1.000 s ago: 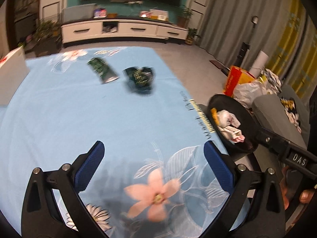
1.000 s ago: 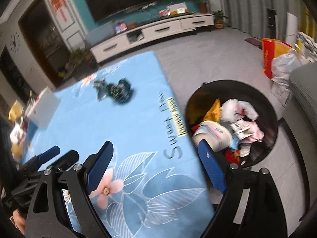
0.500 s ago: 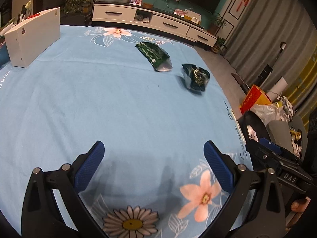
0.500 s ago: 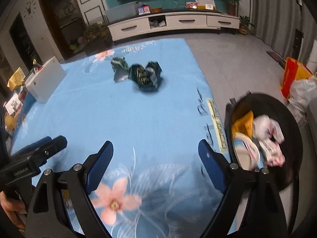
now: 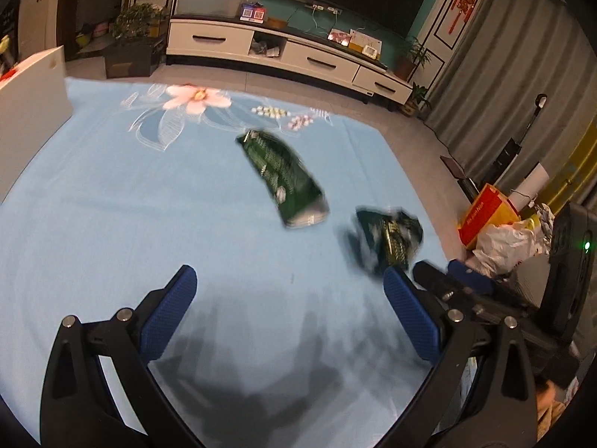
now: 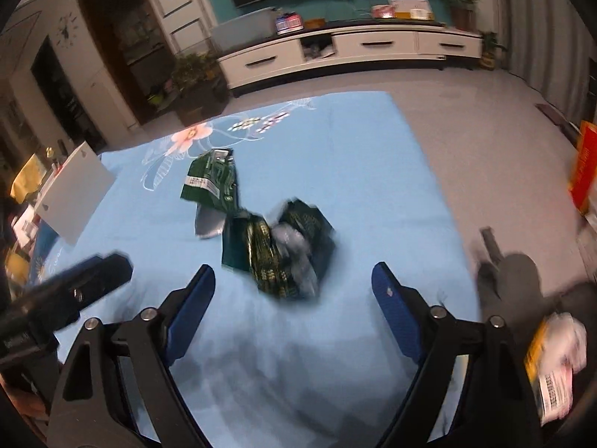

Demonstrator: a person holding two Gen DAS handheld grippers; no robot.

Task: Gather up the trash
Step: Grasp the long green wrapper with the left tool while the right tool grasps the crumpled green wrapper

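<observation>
Crinkled green foil wrappers [image 6: 283,254] on cloth [image 6: 373,186]

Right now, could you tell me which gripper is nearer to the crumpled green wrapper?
Right. The right gripper has the crumpled green wrapper just ahead, between its open fingers; the left gripper is off to one side, the wrapper beyond its right finger.

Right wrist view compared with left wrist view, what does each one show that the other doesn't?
Only the right wrist view shows the wall clock and paper trash at lower right. Only the left wrist view shows the red and yellow bag beside a white plastic bag. Both show the blue cloth, flat wrapper, crumpled wrapper, white box and TV cabinet. Each also catches the other gripper: left gripper and right gripper, both open and empty, the right's jaws having just closed a little.
</observation>
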